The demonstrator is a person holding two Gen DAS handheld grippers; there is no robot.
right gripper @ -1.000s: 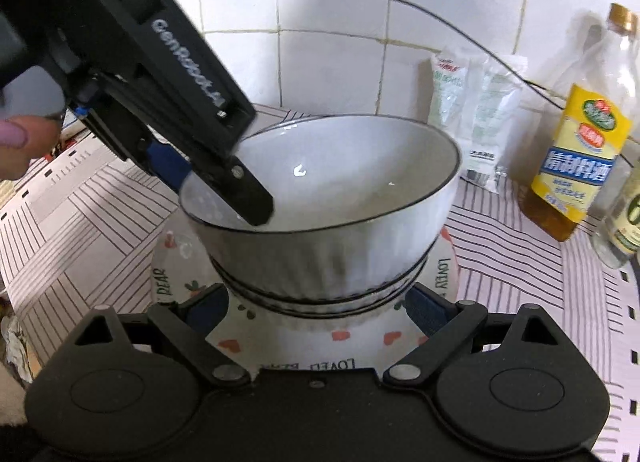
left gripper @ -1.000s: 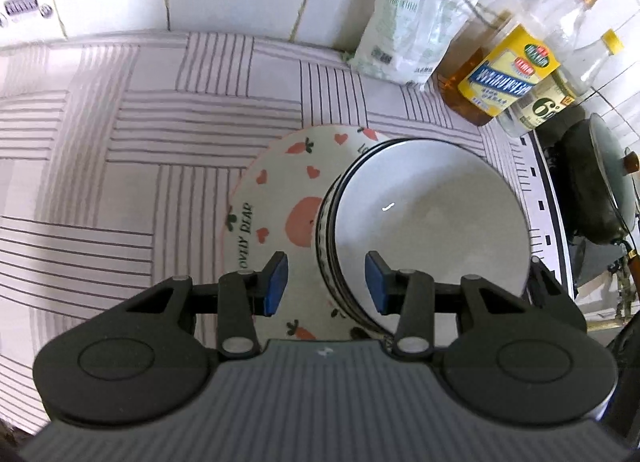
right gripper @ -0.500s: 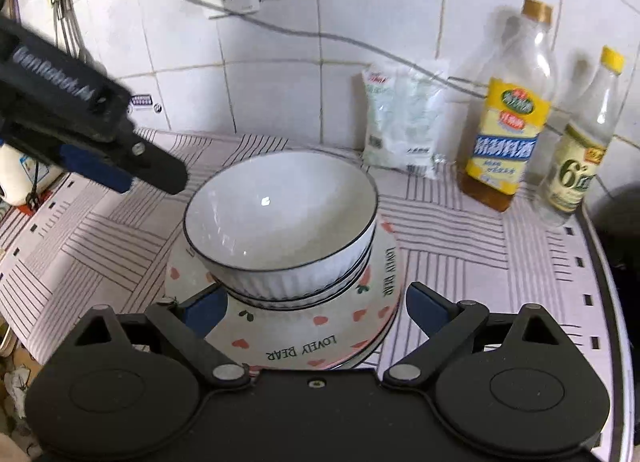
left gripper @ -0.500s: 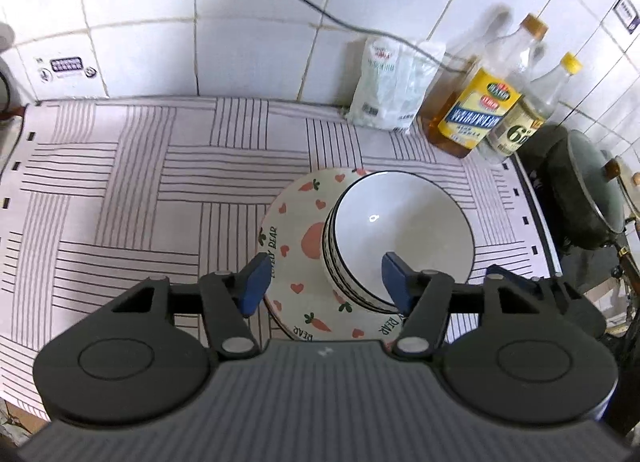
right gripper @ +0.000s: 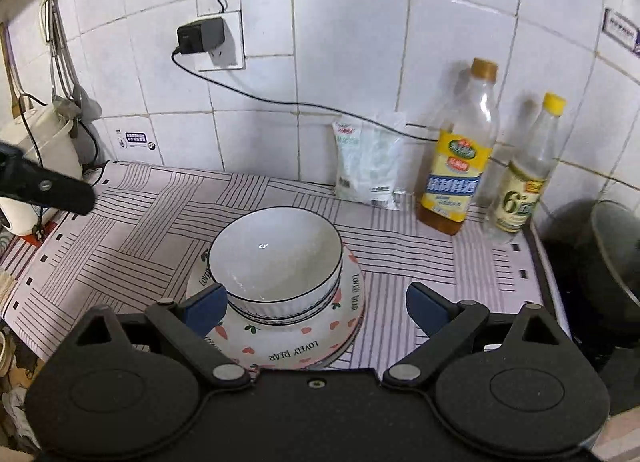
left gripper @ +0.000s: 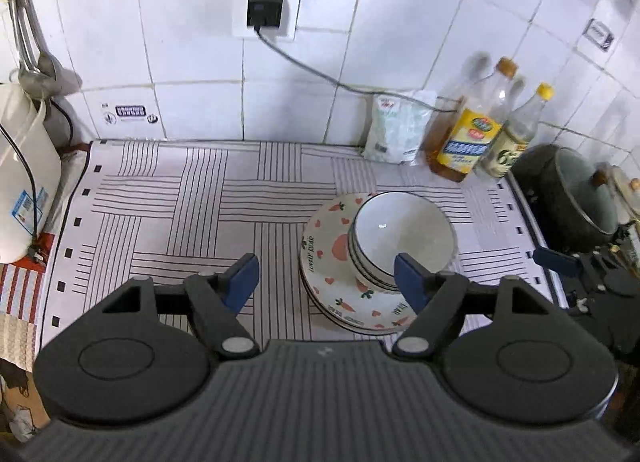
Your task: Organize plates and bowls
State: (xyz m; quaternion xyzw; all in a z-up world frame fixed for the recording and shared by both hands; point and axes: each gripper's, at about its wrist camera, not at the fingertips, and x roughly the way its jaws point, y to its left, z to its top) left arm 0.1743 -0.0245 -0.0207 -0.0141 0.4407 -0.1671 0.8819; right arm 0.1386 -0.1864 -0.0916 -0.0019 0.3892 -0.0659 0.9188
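Observation:
Stacked white ribbed bowls [left gripper: 404,234] with dark rims sit on a stack of plates [left gripper: 324,266] printed with carrots and hearts, on the striped mat. My left gripper [left gripper: 326,280] hangs high above and in front of the stack. Its jaws are opening and nothing is between them. In the right wrist view the bowls [right gripper: 276,254] and plates [right gripper: 296,346] lie just beyond my right gripper [right gripper: 316,308]. That gripper is open wide, is raised off the counter and touches neither.
Against the tiled wall stand a white bag [right gripper: 368,162] and two oil bottles [right gripper: 460,158]. A dark pot [left gripper: 580,190] sits at the right, and a white kettle [left gripper: 20,174] at the left. A charger cable [right gripper: 280,100] runs along the wall. The striped mat [left gripper: 180,202] covers the counter.
Both grippers rose and drew back from the stack, which now looks smaller and farther away. The left gripper came off the bowl's rim and its jaws spread wider.

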